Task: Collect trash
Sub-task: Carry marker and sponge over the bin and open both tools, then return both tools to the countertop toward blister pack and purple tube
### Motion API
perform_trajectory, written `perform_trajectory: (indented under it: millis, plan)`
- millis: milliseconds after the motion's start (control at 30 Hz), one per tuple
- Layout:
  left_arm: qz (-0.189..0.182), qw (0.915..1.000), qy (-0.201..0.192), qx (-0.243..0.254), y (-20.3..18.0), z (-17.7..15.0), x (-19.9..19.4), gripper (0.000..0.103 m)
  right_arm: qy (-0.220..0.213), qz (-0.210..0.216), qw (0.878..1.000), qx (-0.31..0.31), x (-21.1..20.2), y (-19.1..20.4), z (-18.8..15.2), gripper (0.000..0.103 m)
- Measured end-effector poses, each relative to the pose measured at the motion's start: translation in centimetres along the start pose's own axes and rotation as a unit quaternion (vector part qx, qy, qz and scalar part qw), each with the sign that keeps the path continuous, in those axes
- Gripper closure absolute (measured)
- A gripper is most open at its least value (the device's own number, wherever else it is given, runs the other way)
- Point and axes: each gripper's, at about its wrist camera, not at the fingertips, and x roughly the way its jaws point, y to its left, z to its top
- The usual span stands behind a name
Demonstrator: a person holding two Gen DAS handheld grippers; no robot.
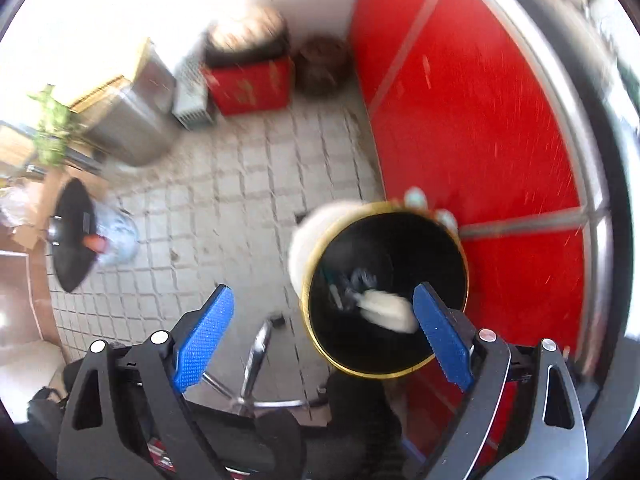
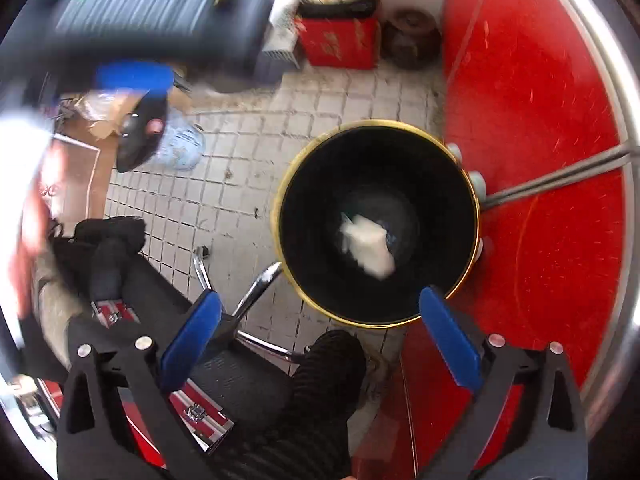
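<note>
Overhead, bin: round black waste bin with thin gold rim, white outside, on small pale square floor tiles beside glossy red panel.
Trash: crumpled white wad inside bin, beyond both jaw pairs, touching neither.
Left gripper: blue textured pads spread wide, empty.
Right gripper: spread wide, empty.
Right view only: striped red-and-white box below.

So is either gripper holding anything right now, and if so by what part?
Nothing is held. The left gripper and right gripper both stand open and empty; the white crumpled paper appears inside the black bin.
</note>
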Motion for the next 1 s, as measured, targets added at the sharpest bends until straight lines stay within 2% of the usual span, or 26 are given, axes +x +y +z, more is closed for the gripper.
perform_trajectory:
  millis: [33,100,200,300,367,433,500,567,633,700,733,867,933,1000]
  plan:
    - [0.004,0.9998,-0.019,-0.001,0.2,0.3,-2.0,0.006,-0.011,0.002,1.000,-0.003,-1.3,0.5,-0.3,0.007]
    - [0.011,0.9984,-0.056,0.002,0.5,0.7,-5.7,0.006,-0.044,0.019,0.999,-0.007,-4.9,1.5,-1.2,0.007]
    - [0.010,0.9944,-0.105,0.001,-0.4,0.4,-11.3,0.007,-0.111,0.015,0.994,-0.007,-11.4,1.5,-3.1,0.007]
    - [-0.012,0.9930,-0.116,0.019,-2.9,0.4,-14.1,0.006,-0.153,-0.025,0.988,0.025,-16.7,-1.7,-6.3,0.007]
    - [-0.036,0.9915,-0.112,0.056,-5.9,0.1,-15.1,0.007,-0.166,-0.051,0.983,0.064,-19.2,-4.8,-9.0,0.007]
    - [-0.055,0.9880,-0.106,0.098,-9.8,-0.5,-15.6,0.007,-0.178,-0.074,0.973,0.126,-21.8,-9.5,-13.3,0.007]
    - [-0.085,0.9815,-0.097,0.142,-14.6,-1.5,-15.6,0.007,-0.196,-0.098,0.955,0.200,-24.5,-14.2,-19.0,0.007]
    - [-0.110,0.9734,-0.080,0.184,-19.5,-2.5,-15.4,0.006,-0.214,-0.113,0.930,0.277,-27.1,-18.6,-25.8,0.007]
    - [-0.140,0.9621,-0.064,0.225,-24.5,-4.3,-15.4,0.006,-0.220,-0.123,0.907,0.338,-29.1,-22.1,-32.6,0.007]
    - [-0.180,0.9424,-0.027,0.280,-29.9,-7.4,-15.1,0.006,-0.208,-0.161,0.885,0.384,-30.6,-25.0,-39.1,0.007]
    - [-0.188,0.9338,-0.011,0.304,-32.0,-8.8,-14.6,0.006,-0.201,-0.175,0.876,0.402,-31.1,-25.9,-42.2,0.007]
    - [-0.192,0.8898,0.059,0.410,-39.9,-16.1,-12.3,0.007,-0.179,-0.215,0.831,0.480,-32.0,-28.9,-54.3,0.007]
    - [-0.195,0.8671,0.100,0.447,-42.6,-19.3,-10.9,0.007,-0.150,-0.234,0.816,0.507,-31.1,-30.1,-58.7,0.007]
    - [-0.188,0.8481,0.122,0.480,-44.3,-22.2,-9.9,0.007,-0.118,-0.244,0.805,0.527,-29.8,-30.9,-61.9,0.007]
